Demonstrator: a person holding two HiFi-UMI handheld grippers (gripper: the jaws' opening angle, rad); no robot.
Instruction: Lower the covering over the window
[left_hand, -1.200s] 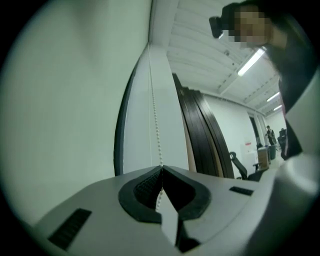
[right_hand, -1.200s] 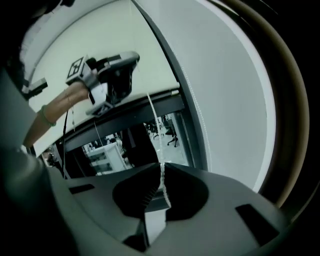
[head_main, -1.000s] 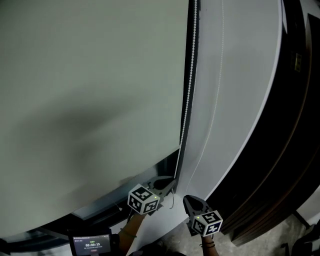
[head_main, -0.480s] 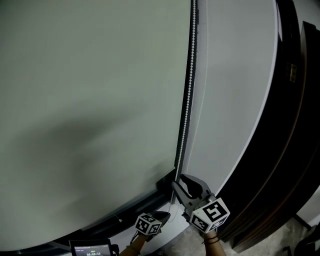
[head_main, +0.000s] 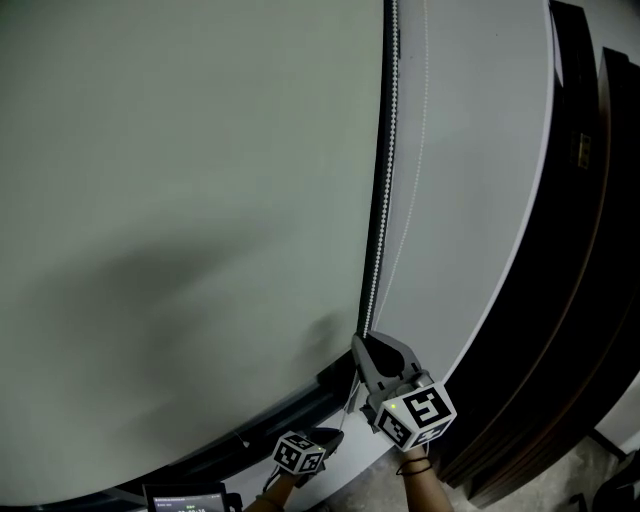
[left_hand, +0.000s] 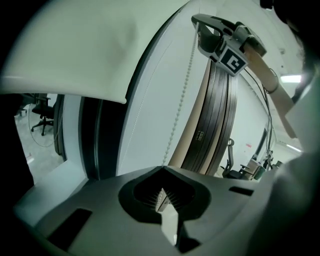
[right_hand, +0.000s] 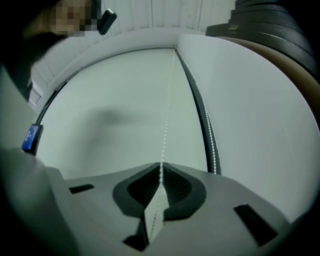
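Jaws of the left gripper (head_main: 333, 433), nearest and lowest, are shut on the bead chain (head_main: 384, 150). Above it, the right gripper (head_main: 361, 346) has just been closing and pinches the same chain. The chain rises along the right edge of the blind (head_main: 180, 200), which hangs low over the window. Bare white wall (head_main: 470, 200) lies beside it, and dark panels (head_main: 590, 260) stand farther right.

The blind (head_main: 180, 200) is a pale, matt sheet, smooth and even like coated cloth, and no weave can be made out. The bead chain (head_main: 378, 230) is a string of small white beads that look like plastic, faintly glossy. The wall (head_main: 470, 180) is smooth, matt white paint. The dark grooved panels (head_main: 585, 280) have a dull sheen, either wood or laminate.
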